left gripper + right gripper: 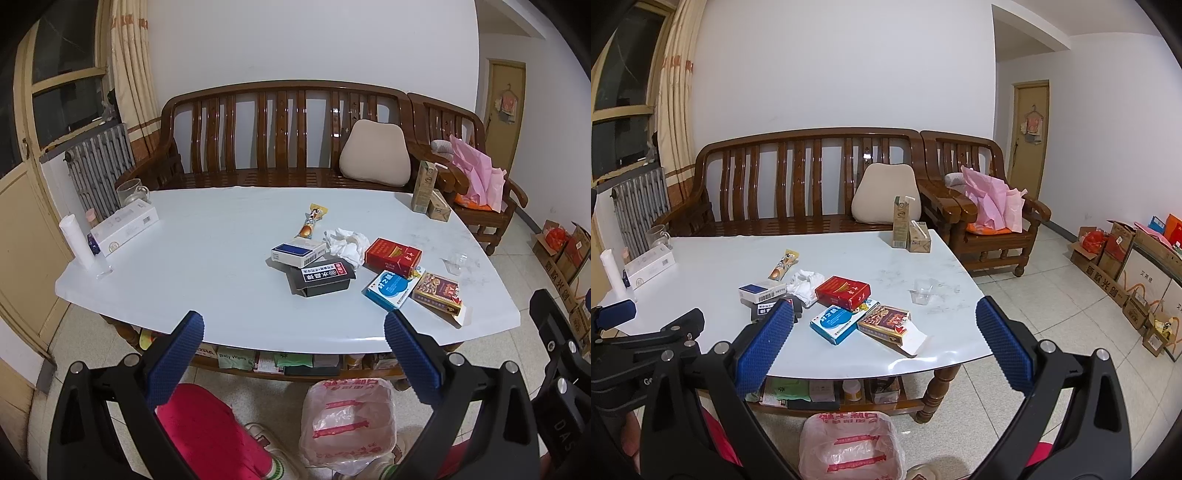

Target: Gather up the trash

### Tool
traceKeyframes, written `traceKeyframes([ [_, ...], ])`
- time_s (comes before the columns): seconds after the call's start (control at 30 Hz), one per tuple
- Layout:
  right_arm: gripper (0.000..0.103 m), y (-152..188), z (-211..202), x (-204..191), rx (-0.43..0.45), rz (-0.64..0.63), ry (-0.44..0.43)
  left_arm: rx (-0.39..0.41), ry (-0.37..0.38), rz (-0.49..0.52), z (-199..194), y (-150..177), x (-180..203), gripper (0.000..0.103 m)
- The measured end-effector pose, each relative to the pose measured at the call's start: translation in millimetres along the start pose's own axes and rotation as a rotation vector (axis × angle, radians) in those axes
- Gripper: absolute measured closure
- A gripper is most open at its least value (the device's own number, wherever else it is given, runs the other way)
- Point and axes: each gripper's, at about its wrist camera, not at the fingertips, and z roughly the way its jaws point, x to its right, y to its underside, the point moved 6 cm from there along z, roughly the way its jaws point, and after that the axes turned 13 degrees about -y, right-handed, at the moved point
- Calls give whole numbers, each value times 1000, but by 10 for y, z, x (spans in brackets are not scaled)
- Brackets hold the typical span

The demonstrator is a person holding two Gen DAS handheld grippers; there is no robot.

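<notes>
Both grippers, left (293, 334) and right (884, 332), hang wide apart and hold nothing above the near edge of the white table (207, 266).

Trash lies mid-table: a crumpled tissue (345, 242), a snack wrapper (312, 219), a black box (321, 278), a red box (393, 256) and a blue box (389, 288). On the floor below stands a bin (347, 428) lined with a plastic bag, nothing visible inside.
</notes>
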Motion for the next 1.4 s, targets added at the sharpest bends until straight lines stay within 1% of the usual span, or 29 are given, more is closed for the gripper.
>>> traceKeyframes([
  [0.07,6,-8,49,29,-8,-1,-3,-13,7,3,39,-7,6,7],
  [0.17,6,-35,129,86,-22,-5,-12,-36,20,37,121,-24,46,7],
  [0.23,6,-39,175,107,-28,-6,-15,-49,67,71,181,-25,100,7],
  [0.3,6,-42,230,130,-30,-9,-47,-77,104,97,249,-46,140,7],
  [0.37,6,-60,285,180,-31,-11,-85,-119,114,128,336,-71,151,7],
  [0.47,6,-96,408,296,-50,-32,-129,-141,125,160,440,-167,100,7],
  [0.53,6,-128,495,449,-59,-27,-141,-139,117,189,501,-283,30,7],
  [0.6,6,-185,577,642,-58,-4,-156,-147,129,219,574,-407,-24,7],
  [0.67,6,-243,648,803,-73,-5,-136,-173,153,225,651,-514,-60,7],
  [0.7,6,-301,700,936,-88,-12,-100,-196,174,219,703,-585,-73,7],
  [0.77,6,-403,786,1110,-116,-19,-101,-243,215,219,814,-719,-62,7],
  [0.8,6,-478,823,1202,-131,-17,-108,-259,223,221,866,-768,-46,7],
  [0.87,6,-634,848,1349,-136,-17,-88,-284,233,239,966,-868,4,7],
  [0.97,6,-850,887,1469,-143,-62,-65,-323,233,281,1154,-1033,116,7],
  [1.0,6,-910,915,1491,-155,-85,-64,-333,234,285,1203,-1072,143,7],
  [1.07,6,-1004,1029,1500,-202,-126,-97,-367,237,308,1336,-1159,235,7],
  [1.17,6,-1054,1224,1533,-274,-111,-157,-411,220,356,1524,-1249,353,7],
  [1.23,6,-1057,1373,1525,-327,-120,-167,-427,217,390,1618,-1282,429,7],
  [1.27,6,-1050,1432,1488,-341,-128,-185,-432,210,403,1667,-1304,470,7],
  [1.4,6,-1049,1683,1416,-387,-139,-198,-474,216,461,1890,-1355,649,7],
])
